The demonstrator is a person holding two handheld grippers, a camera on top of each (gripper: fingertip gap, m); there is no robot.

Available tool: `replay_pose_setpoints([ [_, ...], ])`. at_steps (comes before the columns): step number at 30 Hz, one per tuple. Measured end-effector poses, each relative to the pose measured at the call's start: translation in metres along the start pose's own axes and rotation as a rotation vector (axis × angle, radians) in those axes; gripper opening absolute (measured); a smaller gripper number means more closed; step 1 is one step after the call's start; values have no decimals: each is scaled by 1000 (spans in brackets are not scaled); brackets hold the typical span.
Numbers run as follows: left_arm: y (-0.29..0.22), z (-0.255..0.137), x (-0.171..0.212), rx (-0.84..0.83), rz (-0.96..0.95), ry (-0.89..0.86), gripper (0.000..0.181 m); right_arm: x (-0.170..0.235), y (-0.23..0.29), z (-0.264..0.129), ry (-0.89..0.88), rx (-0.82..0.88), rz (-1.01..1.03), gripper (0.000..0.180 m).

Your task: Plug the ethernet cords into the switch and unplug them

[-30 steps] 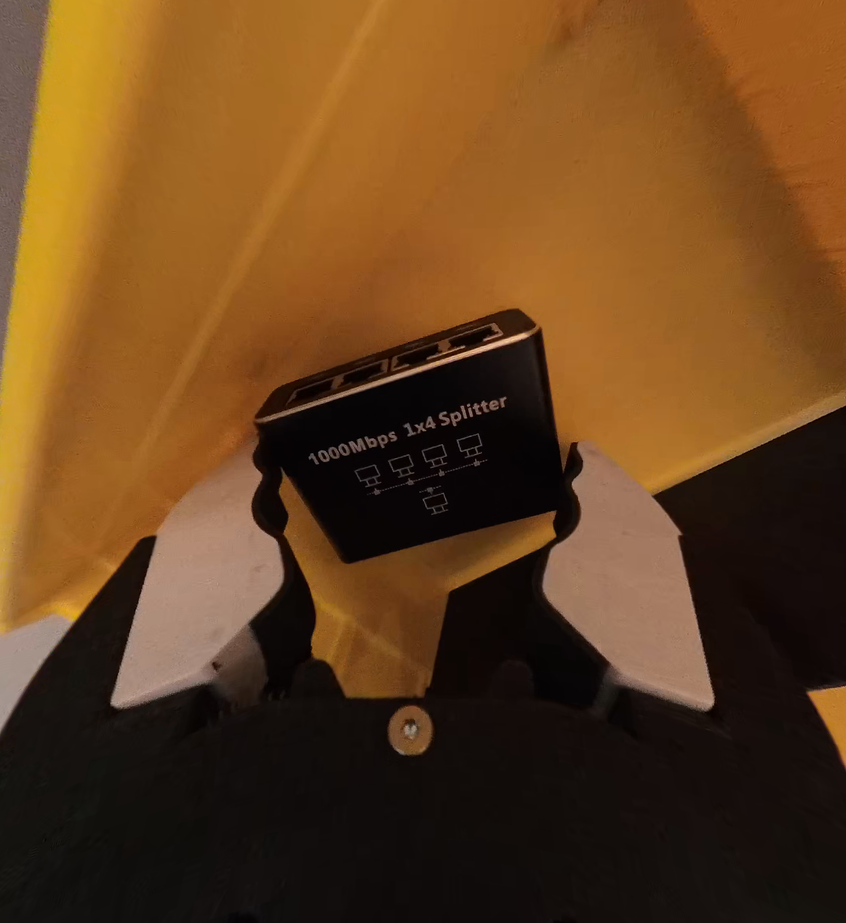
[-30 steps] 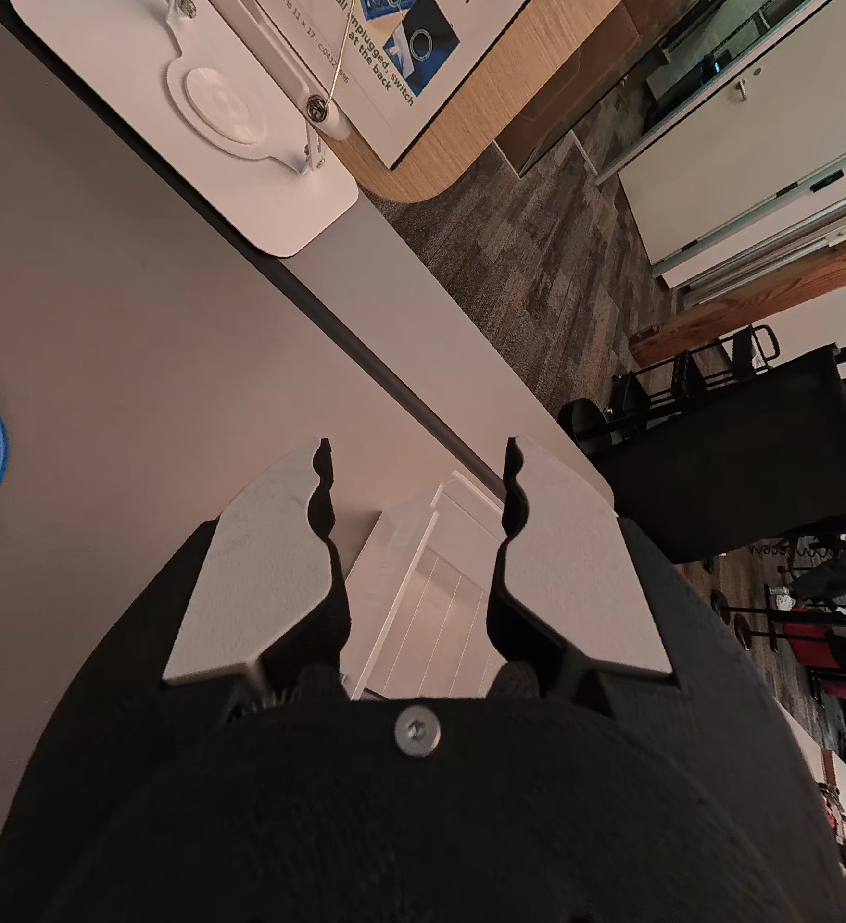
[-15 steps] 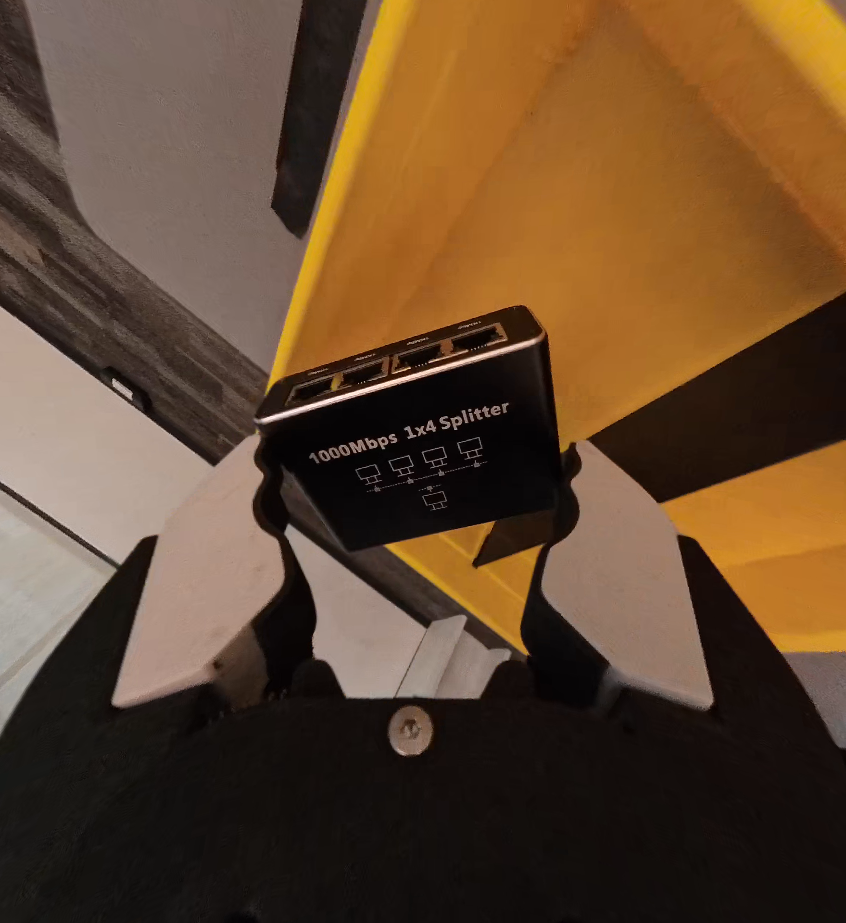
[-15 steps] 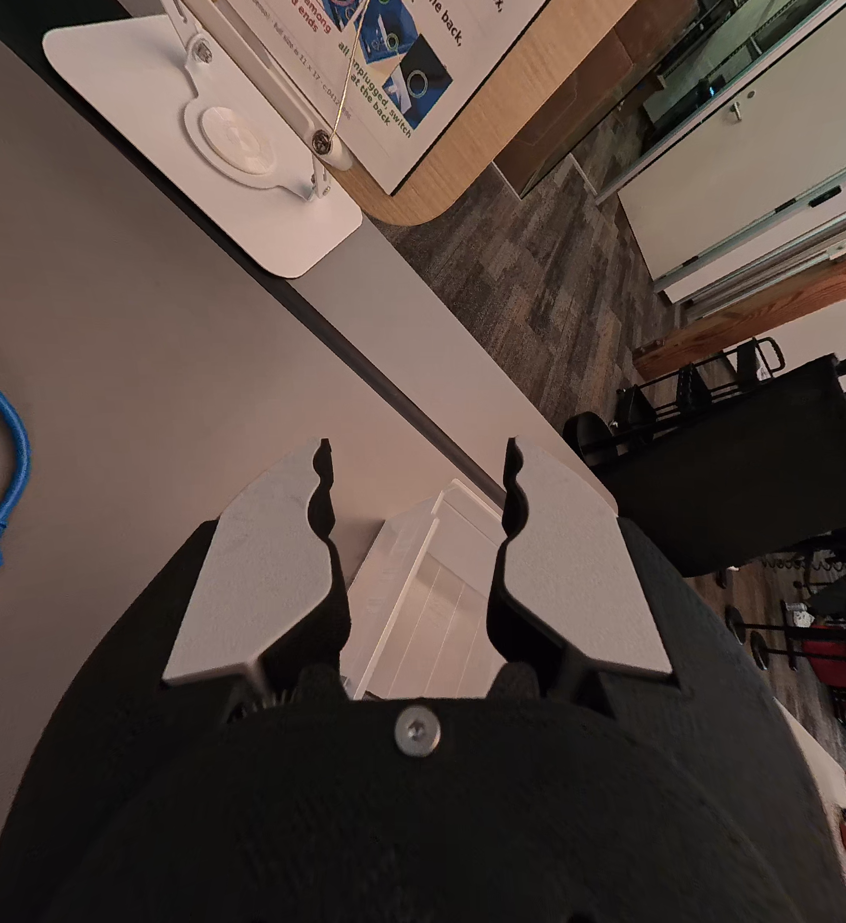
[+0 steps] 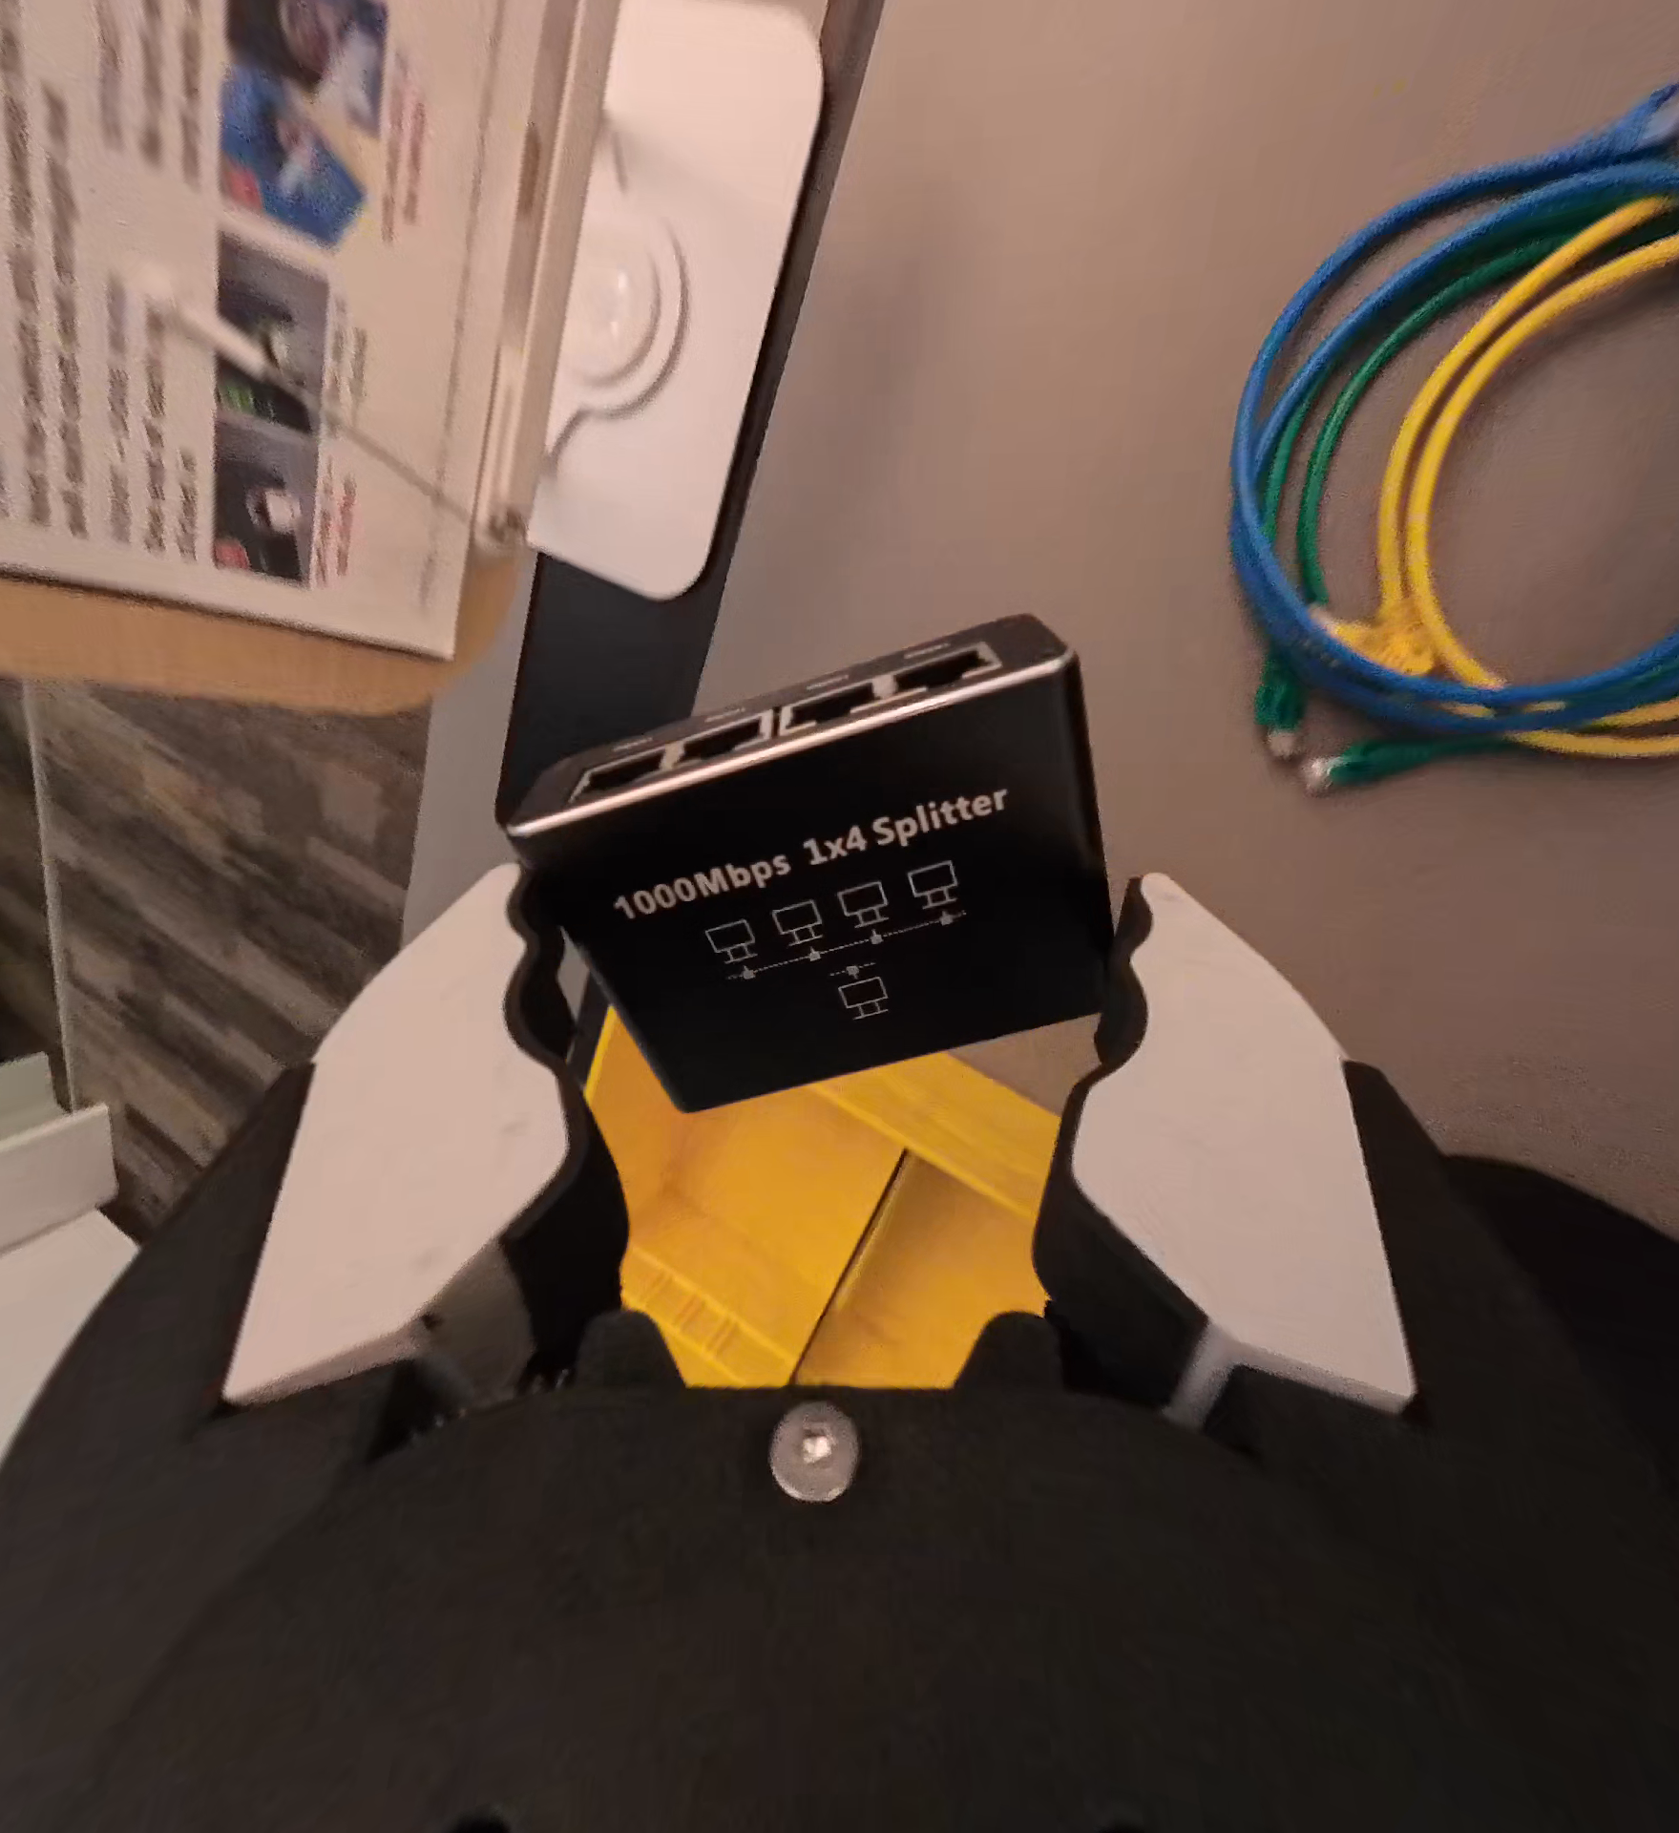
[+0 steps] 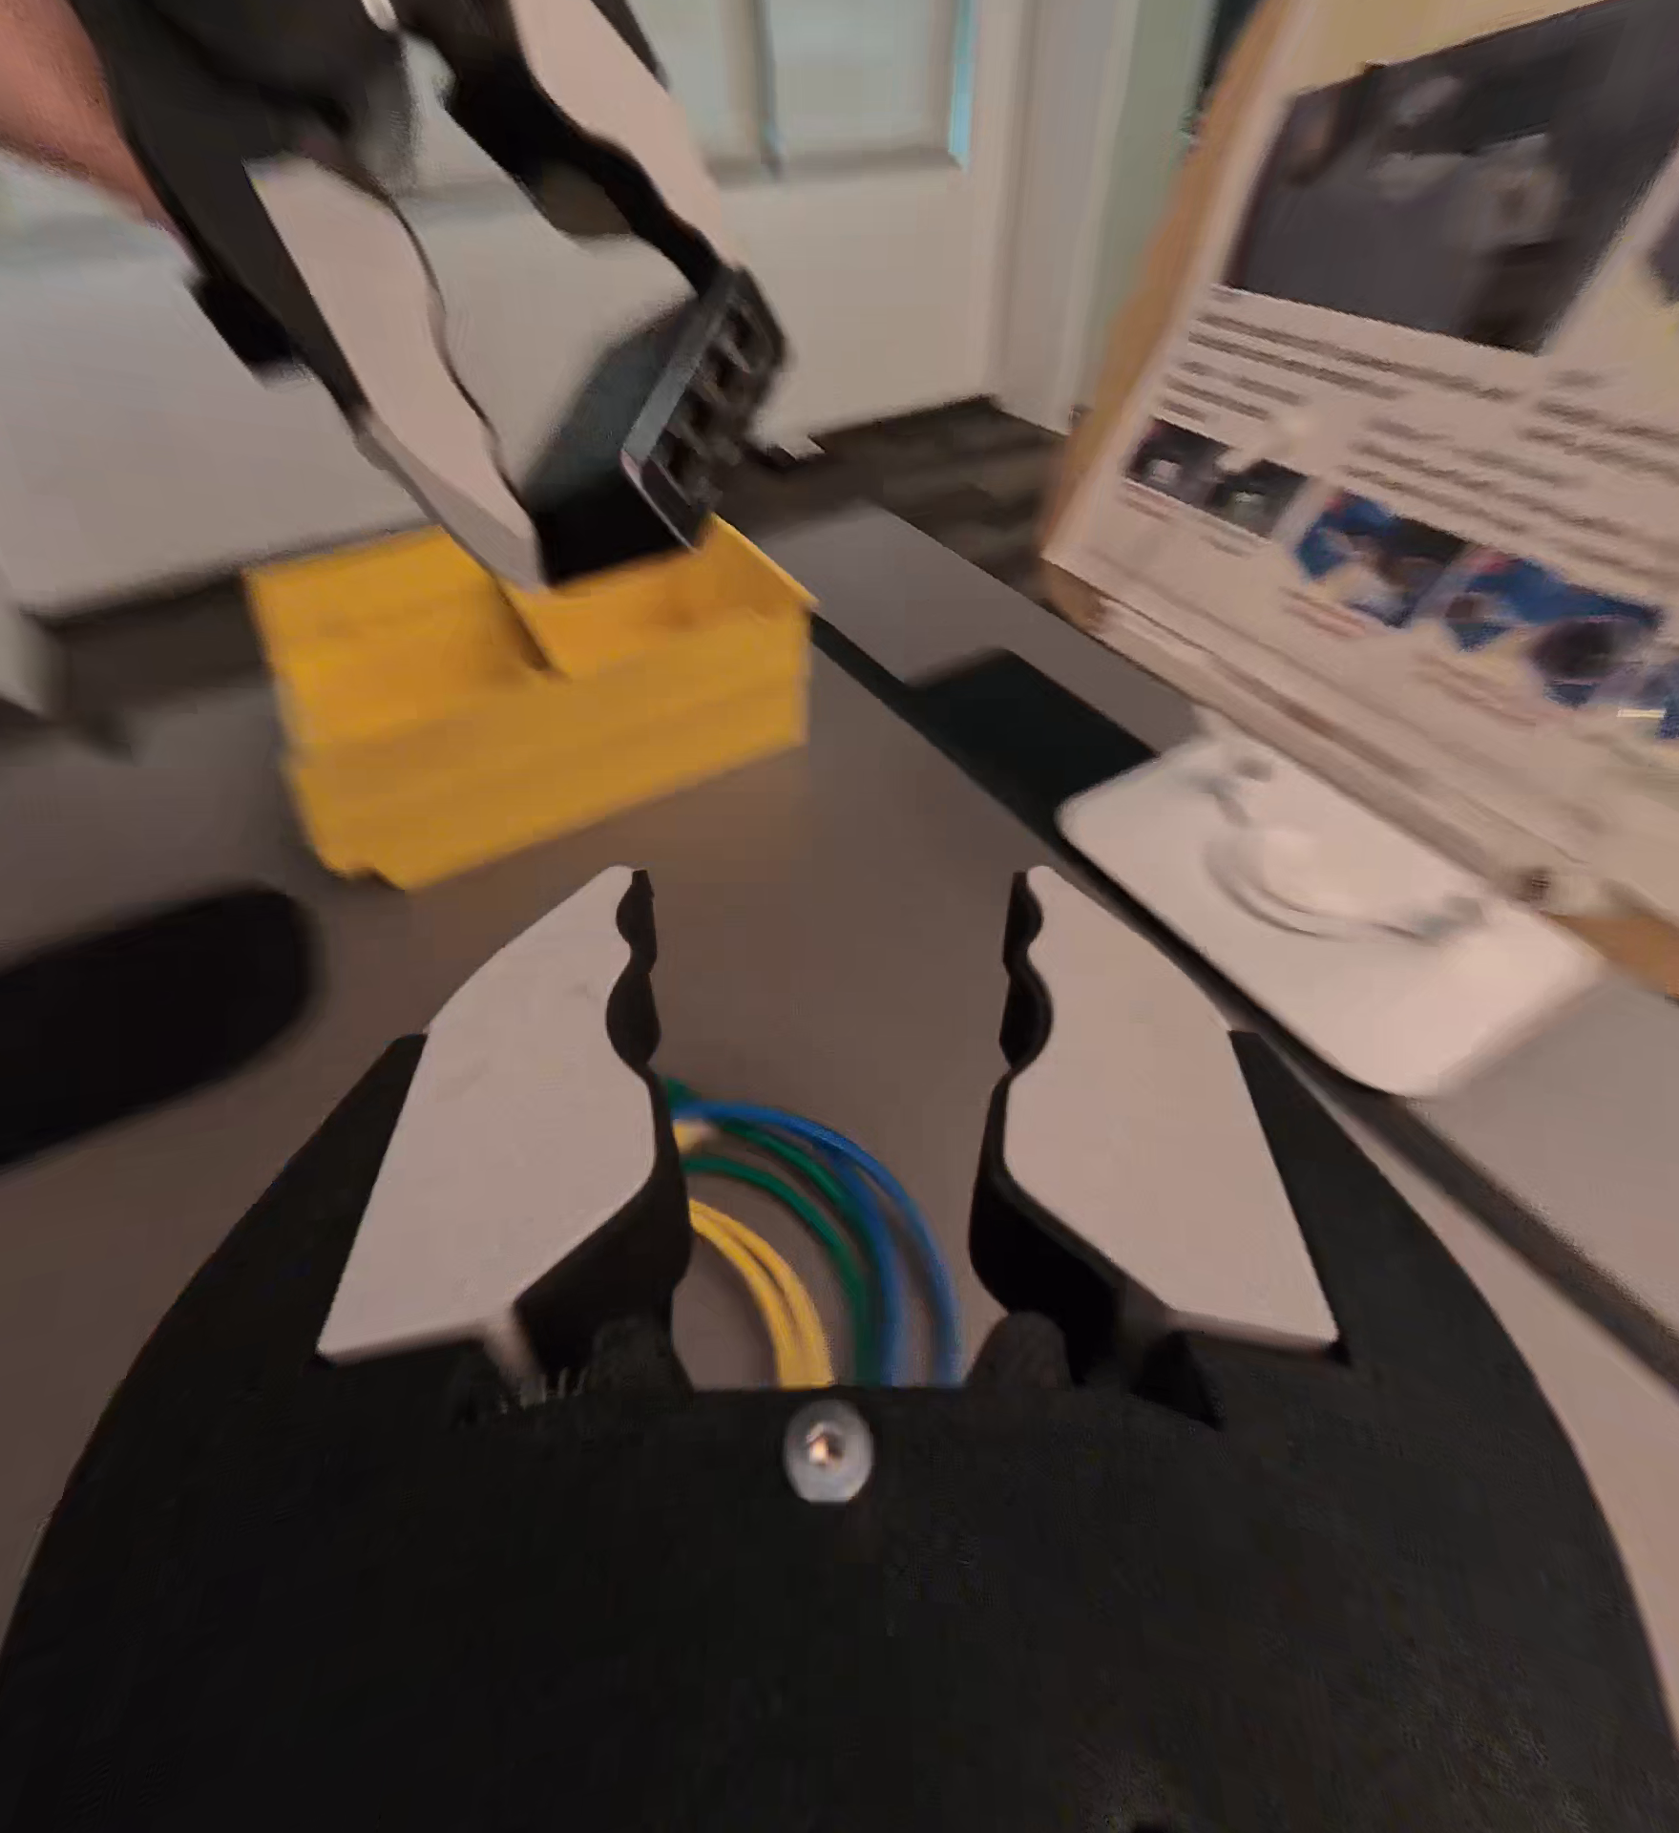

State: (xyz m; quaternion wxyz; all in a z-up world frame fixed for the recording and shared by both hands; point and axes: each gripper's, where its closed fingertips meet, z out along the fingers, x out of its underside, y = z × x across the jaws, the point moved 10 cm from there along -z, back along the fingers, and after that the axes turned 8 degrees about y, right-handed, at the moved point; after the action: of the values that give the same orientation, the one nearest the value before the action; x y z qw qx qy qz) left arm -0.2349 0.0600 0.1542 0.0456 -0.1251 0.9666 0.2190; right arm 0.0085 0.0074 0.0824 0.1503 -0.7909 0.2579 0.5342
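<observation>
Nearest to us, the left tool [image 5: 820,957] is clamped on the black switch [image 5: 835,893], its fingers pressed against the two side walls. The switch is lifted clear of the surface [image 5: 1063,397], with its row of empty ports facing away from the tool. Just beneath it sits the yellow bin [image 6: 538,714], toward the far left of the surface in the right wrist view.

Our right tool [image 6: 827,977] holds nothing, its fingers spread apart, and it hovers low over the coil of ethernet cords [image 5: 1470,476], blue, green and yellow, lying loose in the middle of the surface. No plug is in any port.

We judge we are at the very start: switch in hand, first cord not yet picked. Next we would bring the right tool down on one plug end near the coil's edge, close just behind the connector, and line it up square with a port while the left tool keeps the switch steady.

Farther off, a white stand base [image 6: 1311,952] carries a printed board [image 6: 1460,446] at the surface's far right edge.
</observation>
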Motion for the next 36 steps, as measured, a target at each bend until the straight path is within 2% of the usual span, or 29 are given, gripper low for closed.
replay_pose_setpoints([
  [5,-51,-11,-58,-210,94,-46,106,1,7,17,-173,-243,281,67],
  [9,-78,-4,-88,-263,123,-45,105,13,-7,29,-257,-443,577,61],
  [12,-90,0,-101,-302,134,-19,106,21,-11,40,-206,-583,616,35],
  [15,-92,-3,-103,-268,81,-63,104,23,-18,39,-227,-648,608,35],
  [17,-90,-14,-96,-138,-8,-183,99,22,-24,34,-200,-745,638,35],
  [21,-63,-29,-62,226,-292,-449,87,28,-40,25,-149,-897,692,35],
  [24,-42,-15,-39,515,-492,-605,78,34,-41,27,-94,-1033,704,35],
  [26,-41,4,-31,714,-566,-634,78,36,-37,31,-57,-1101,711,35],
  [28,-50,24,-30,898,-603,-618,78,38,-32,37,-17,-1106,688,35],
  [30,-63,44,-32,1039,-609,-600,69,40,-28,41,31,-1101,648,35],
  [31,-70,53,-33,1113,-589,-599,59,40,-27,42,41,-1105,634,35],
  [32,-77,57,-33,1223,-556,-615,35,41,-27,43,47,-1086,636,35],
  [36,-88,80,-29,1230,-615,-724,33,42,-37,45,-21,-956,622,35],
])
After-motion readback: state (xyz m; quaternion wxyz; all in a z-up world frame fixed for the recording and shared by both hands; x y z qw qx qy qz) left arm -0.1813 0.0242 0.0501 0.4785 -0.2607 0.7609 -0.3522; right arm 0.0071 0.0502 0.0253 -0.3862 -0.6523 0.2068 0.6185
